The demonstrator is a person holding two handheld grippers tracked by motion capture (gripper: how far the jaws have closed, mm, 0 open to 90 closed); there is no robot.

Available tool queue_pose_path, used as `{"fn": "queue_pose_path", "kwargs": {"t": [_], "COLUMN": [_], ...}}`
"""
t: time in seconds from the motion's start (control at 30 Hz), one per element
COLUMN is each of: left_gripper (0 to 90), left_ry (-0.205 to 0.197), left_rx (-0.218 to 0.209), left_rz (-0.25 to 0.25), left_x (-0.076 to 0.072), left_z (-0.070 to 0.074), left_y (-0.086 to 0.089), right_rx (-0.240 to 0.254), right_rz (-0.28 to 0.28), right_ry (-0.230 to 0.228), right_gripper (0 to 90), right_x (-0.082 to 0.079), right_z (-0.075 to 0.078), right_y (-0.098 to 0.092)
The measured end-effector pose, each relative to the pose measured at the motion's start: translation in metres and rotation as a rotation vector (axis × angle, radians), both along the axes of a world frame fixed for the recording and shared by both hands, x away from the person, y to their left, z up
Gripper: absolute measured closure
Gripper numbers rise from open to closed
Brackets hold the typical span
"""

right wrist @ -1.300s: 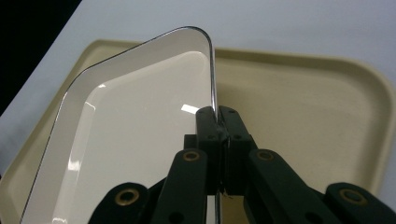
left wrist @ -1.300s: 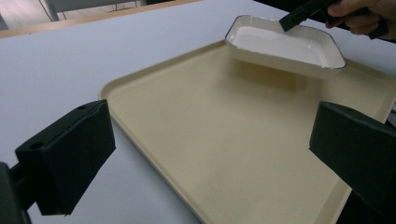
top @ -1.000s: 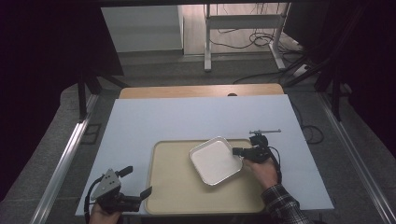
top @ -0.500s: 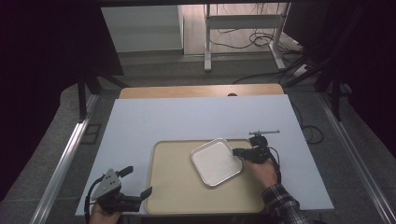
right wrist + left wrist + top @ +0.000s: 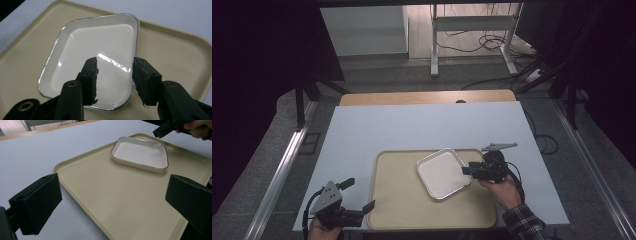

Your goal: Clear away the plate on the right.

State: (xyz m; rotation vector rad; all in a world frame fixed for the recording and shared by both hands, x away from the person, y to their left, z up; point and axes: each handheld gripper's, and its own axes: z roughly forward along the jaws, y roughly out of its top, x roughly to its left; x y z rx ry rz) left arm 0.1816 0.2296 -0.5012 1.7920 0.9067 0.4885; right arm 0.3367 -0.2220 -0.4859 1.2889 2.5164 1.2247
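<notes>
Black tongs (image 5: 467,170), plaid sleeve (image 5: 524,222)

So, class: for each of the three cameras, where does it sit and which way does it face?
High view: above the table's near edge, facing forward and down; both hands, left gripper.
Left gripper view: behind open jaws, facing across the tray to the dish.
Right gripper view: behind open jaws, facing down at the dish.
All three share dish and tray.
</notes>
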Motion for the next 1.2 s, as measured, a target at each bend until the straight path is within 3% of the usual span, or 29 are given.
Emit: {"fn": "queue_pose_path", "kwargs": {"t": [0.2,0.4,0.63,0.8,1.03,1.2], "left_gripper": [0.3,0.3,0.4,0.4,0.4,0.5], "left_ry": [-0.001,-0.002,-0.002,-0.001,-0.002,-0.002], "left_rx": [0.001,0.002,0.003,0.002,0.006,0.008], "left_rz": [0.0,-0.001,0.0,-0.001,-0.002,-0.002], "left_x": [0.0,0.0,0.0,0.0,0.0,0.0], "left_z": [0.0,0.0,0.0,0.0,0.0,0.0], "left_y": [0.0,0.0,0.0,0.0,-0.001,-0.001], "right_rx": [0.006,-0.026,-0.027,-0.039,-0.102,-0.1], "right_rz": [0.058,0.149,0.205,0.255,0.298,0.315], "right_ry": [-0.005,0.028,0.035,0.048,0.069,0.056], "right_gripper": [52.2,61.1,73.5,86.9,89.5,89.6], "right_x": [-0.013,-0.033,-0.049,-0.054,-0.054,-0.055], "right_z": [0.0,-0.003,-0.007,-0.012,-0.024,-0.027], "right_y": [0.008,0.021,0.032,0.037,0.047,0.057]}}
